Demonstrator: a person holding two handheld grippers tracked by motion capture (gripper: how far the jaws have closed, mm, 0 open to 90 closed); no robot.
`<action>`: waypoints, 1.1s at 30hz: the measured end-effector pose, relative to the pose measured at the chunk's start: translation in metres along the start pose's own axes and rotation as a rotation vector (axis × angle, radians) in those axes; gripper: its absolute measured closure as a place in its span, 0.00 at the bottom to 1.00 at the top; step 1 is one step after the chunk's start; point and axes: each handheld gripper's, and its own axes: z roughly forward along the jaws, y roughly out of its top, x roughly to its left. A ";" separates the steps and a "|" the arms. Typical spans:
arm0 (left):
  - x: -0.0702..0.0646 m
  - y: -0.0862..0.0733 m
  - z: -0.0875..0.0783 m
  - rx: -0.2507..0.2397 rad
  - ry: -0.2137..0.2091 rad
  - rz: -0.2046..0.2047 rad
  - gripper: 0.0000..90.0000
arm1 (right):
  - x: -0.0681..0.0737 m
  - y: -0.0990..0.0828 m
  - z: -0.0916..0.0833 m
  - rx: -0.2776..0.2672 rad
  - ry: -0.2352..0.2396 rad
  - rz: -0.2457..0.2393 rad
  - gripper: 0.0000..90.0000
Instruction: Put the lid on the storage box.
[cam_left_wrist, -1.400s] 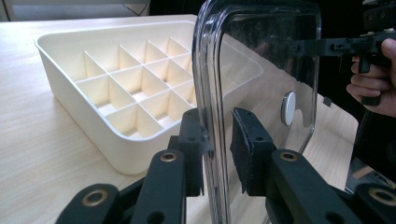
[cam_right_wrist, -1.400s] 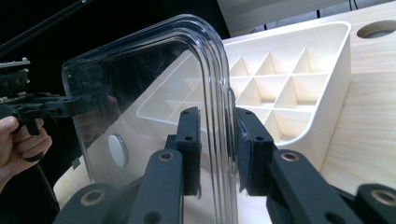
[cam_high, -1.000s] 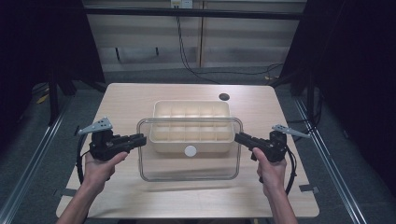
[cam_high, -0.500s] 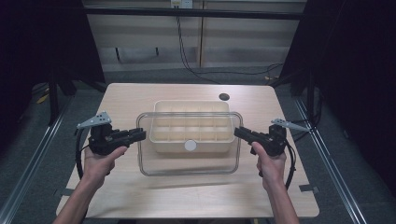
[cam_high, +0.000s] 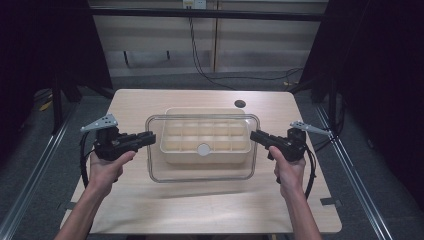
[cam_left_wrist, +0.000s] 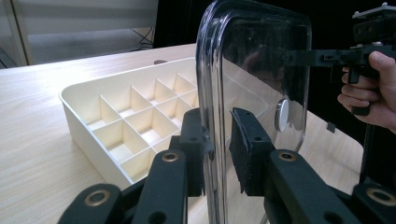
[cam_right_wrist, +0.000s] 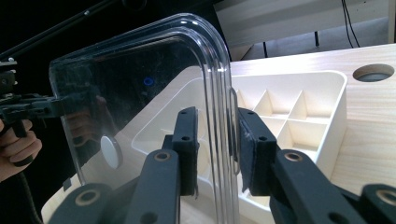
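Observation:
A clear plastic lid (cam_high: 200, 172) with a white round knob (cam_high: 203, 149) hangs level above a cream box (cam_high: 200, 110) divided into several compartments. My left gripper (cam_high: 150, 137) is shut on the lid's left rim, which runs between its pads (cam_left_wrist: 217, 140). My right gripper (cam_high: 254, 135) holds the right rim (cam_right_wrist: 217, 140); its jaws have just been easing open slightly, with the rim still between them. In the left gripper view the lid (cam_left_wrist: 261, 56) stands apart from the box (cam_left_wrist: 126, 121). The box's far rim pokes out beyond the lid.
The box sits mid-table on the pale wooden table (cam_high: 200, 210). A round dark hole (cam_high: 240, 104) lies at the back right. Dark frames and rails flank both sides, and cables hang behind the table.
Both grippers carried the lid away from the person, from the box's near side to over the box. Both hands moved forward with it.

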 end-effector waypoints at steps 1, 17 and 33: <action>0.000 0.001 0.000 0.000 0.004 0.003 0.84 | -0.001 0.000 0.001 0.000 -0.002 -0.002 0.79; 0.009 0.010 0.009 -0.010 0.031 -0.014 0.83 | -0.005 0.009 0.010 -0.005 -0.012 0.003 0.78; 0.020 0.020 0.013 0.015 0.058 0.009 0.82 | -0.005 0.023 0.018 -0.015 -0.010 -0.003 0.79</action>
